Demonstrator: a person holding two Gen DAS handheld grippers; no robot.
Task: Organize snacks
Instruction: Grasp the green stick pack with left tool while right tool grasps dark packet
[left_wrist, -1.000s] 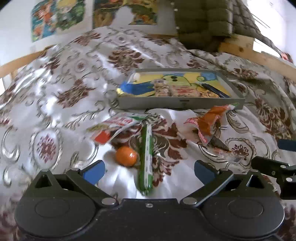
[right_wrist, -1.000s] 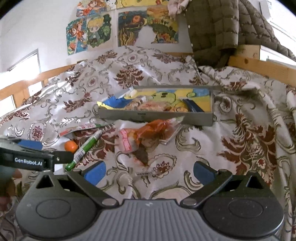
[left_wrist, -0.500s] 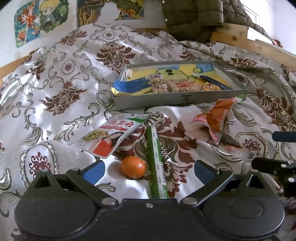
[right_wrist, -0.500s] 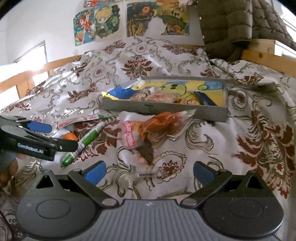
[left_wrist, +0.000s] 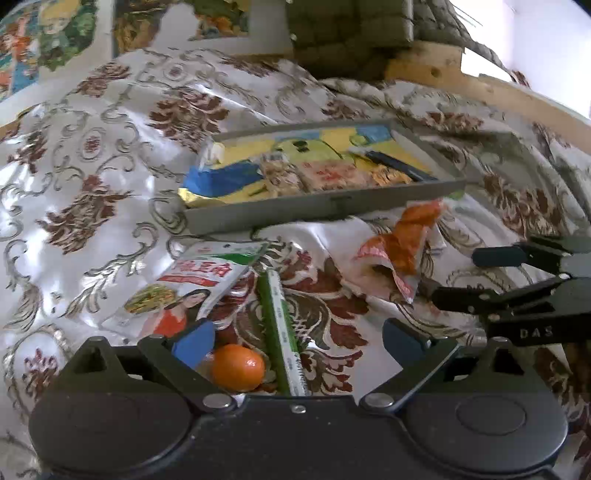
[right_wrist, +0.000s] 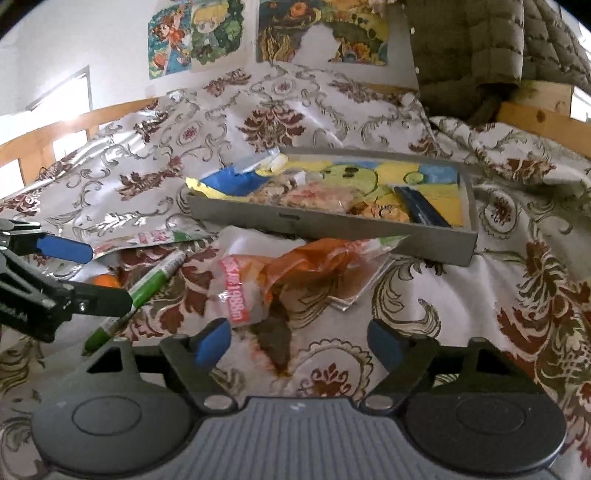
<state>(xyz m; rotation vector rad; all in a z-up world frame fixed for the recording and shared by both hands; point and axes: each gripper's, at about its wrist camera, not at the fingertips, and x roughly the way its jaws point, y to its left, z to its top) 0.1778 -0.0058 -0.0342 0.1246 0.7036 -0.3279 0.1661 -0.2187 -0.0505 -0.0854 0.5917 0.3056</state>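
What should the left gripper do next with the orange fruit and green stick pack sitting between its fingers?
Probably ease the left gripper forward a little and shut on the green stick pack. Its jaws stand open, and the pack lies lengthwise between them, beside the small orange fruit. The grey tray already holds snacks, so it looks like the destination. The right gripper, also open, faces the orange wrapper.

White letters "DAS" stand on the black right hand-held gripper (left_wrist: 458, 275). Pink digits "1988" run along the clear edge of the orange snack bag (right_wrist: 295, 273). Other print is unreadable.
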